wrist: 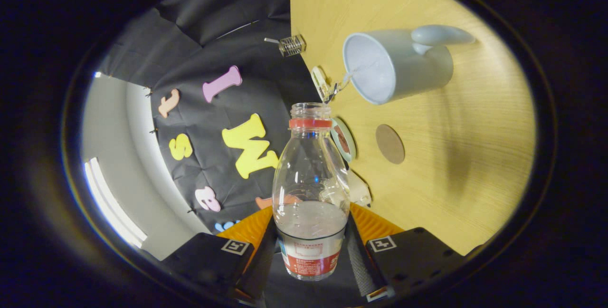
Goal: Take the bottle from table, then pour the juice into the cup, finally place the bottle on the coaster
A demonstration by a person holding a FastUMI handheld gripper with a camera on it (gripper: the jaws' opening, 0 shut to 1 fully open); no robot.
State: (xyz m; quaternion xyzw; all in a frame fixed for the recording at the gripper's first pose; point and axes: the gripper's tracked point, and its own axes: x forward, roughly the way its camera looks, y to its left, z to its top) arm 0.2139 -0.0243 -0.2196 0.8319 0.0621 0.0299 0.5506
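My gripper (311,251) is shut on a clear plastic bottle (311,179) with a red neck ring and red label, both fingers pressing its lower body. The whole view is rolled sideways, so the bottle is tipped toward the wooden table (451,165). A thin stream leaves the open mouth and runs into the pale blue cup (396,65), which stands just beyond the mouth with its handle on the far side. Clear liquid remains in the bottle's lower part. A round brown coaster (390,144) lies on the table beside the cup, close to the bottle's shoulder.
A small clear ribbed object (291,45) sits at the table's edge beyond the cup. A flat round lid-like thing (343,139) and a white tag (321,83) lie along the table edge near the bottle neck. Bare wood stretches past the coaster.
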